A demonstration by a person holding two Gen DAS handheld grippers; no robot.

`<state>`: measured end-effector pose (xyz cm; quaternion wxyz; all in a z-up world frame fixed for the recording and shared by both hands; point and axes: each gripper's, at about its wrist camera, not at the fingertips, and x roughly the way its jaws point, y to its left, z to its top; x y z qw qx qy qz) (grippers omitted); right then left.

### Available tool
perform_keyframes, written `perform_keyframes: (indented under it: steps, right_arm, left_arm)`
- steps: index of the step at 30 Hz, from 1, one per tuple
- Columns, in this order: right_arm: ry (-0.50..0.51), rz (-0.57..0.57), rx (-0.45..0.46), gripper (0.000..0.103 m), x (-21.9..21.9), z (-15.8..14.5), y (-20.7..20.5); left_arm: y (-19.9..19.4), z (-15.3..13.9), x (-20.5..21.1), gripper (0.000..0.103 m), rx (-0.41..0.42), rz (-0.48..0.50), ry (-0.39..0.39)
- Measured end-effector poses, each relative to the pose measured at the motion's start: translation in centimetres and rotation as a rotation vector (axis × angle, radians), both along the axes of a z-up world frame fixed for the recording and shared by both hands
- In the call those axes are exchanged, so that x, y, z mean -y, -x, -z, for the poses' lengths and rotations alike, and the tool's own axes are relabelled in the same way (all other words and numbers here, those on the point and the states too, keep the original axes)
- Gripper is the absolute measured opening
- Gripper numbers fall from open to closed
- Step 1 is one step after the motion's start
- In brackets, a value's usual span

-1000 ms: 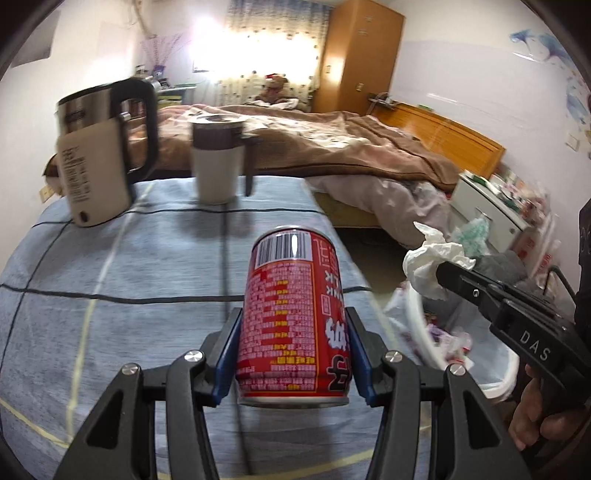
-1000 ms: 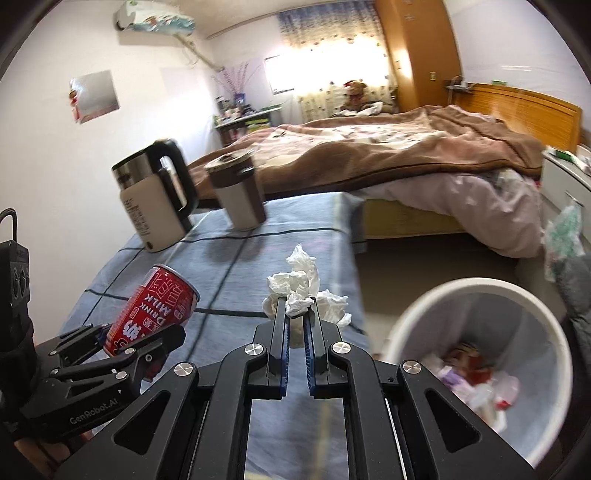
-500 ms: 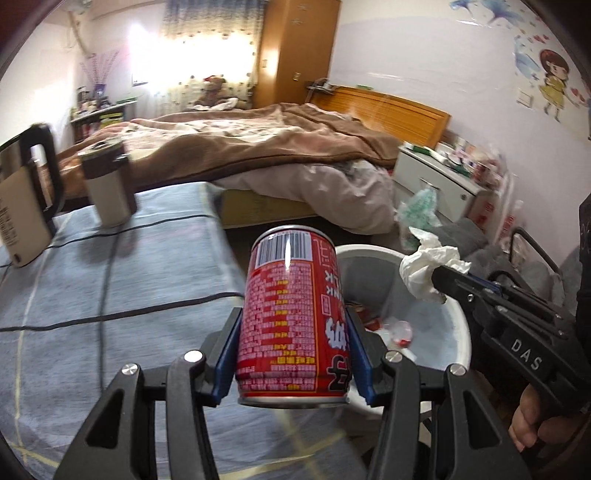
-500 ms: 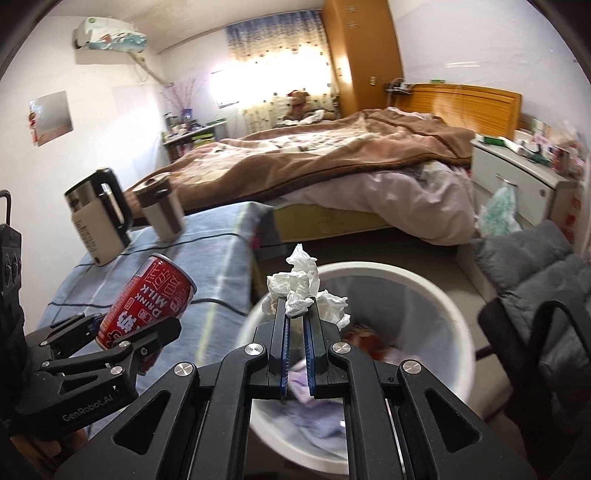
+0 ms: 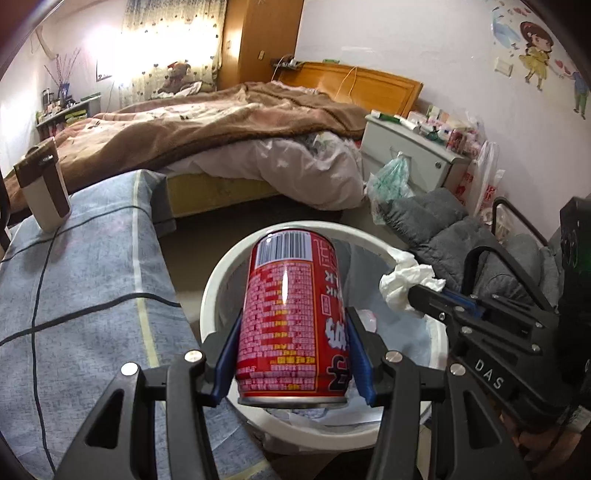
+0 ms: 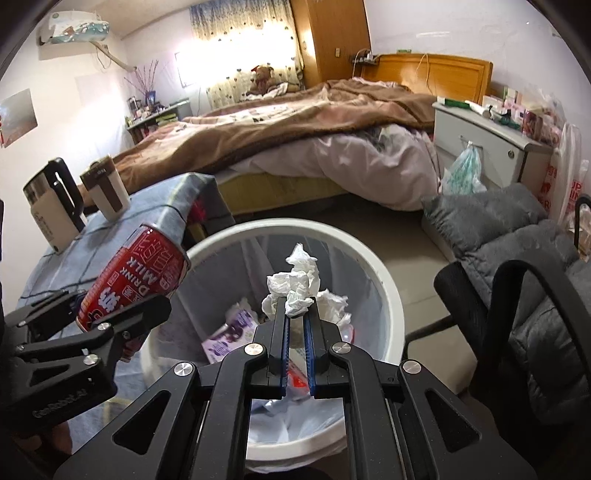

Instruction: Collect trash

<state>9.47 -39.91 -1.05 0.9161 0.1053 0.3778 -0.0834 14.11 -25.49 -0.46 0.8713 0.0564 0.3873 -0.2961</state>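
The left gripper [image 5: 293, 354] clamped a red milk-drink can [image 5: 293, 321] over the white trash bin [image 6: 388, 295]; the right gripper [image 6: 297, 317] pinched a crumpled tissue [image 6: 295, 284] above it.

A lived-in bedroom, bright at the far window.

Daylight glares through a patterned curtain [image 6: 243, 48] on the far wall, with a tall wooden wardrobe [image 6: 328, 40] just beside it. The unmade bed [image 5: 236, 125] fills the middle, a brown blanket [image 6: 295, 118] rumpled over pale sheets, its wooden headboard [image 5: 354, 86] against the wall. A stuffed bear [image 6: 262, 79] sits near the window. A pale bedside cabinet [image 5: 402, 151] stands cluttered by the bed, cartoon stickers [image 5: 535, 51] on the white wall above. An air conditioner [image 6: 74, 29] hangs high on the other wall. The floor [image 6: 391, 229] is plain and tan.
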Motion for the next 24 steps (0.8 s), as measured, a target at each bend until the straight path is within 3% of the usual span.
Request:
perform_keyframes:
  steps: [6, 8, 15, 24]
  right_arm:
    - [-0.012, -0.001, -0.05, 0.008, 0.7, 1.8, -0.7]
    - [-0.022, -0.001, -0.068, 0.011, 0.7, 2.2, -0.8]
    - [-0.02, 0.007, -0.073, 0.043, 0.6, 2.6, -0.5]
    - [-0.005, 0.004, -0.036, 0.045, -0.8, 1.4, 0.6]
  left_arm:
    - [-0.3, 0.6, 0.4, 0.055, -0.016, -0.005, 0.004]
    - [-0.3, 0.6, 0.4, 0.061, -0.009, 0.006, 0.002]
    - [-0.3, 0.7, -0.5, 0.065, -0.017, -0.013, 0.016]
    - [1.0, 0.0, -2.5, 0.066, 0.007, -0.032, 0.023]
